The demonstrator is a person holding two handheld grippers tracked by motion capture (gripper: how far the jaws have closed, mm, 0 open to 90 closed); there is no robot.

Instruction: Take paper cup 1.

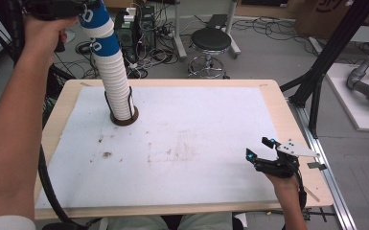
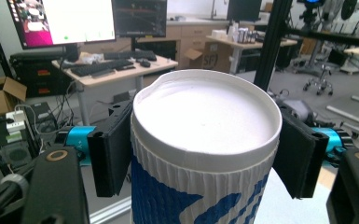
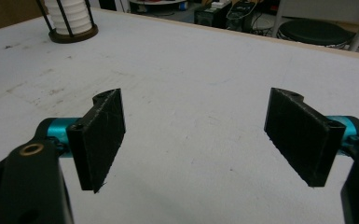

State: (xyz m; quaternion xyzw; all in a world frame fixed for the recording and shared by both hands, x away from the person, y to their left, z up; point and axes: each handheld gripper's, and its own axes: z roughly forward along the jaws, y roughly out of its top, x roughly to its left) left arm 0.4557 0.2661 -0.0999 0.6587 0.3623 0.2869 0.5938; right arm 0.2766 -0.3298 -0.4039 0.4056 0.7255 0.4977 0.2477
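Cups [image 1: 116,81] stacked in holder [image 1: 124,119]; left claw [image 2: 205,154] grips the top cup [image 2: 205,140].

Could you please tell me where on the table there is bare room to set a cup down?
The white mat is bare between the round dark cup holder and the right gripper. The far left is crowded by the white-and-blue paper cup stack.

Even indoor light, slightly soft focus
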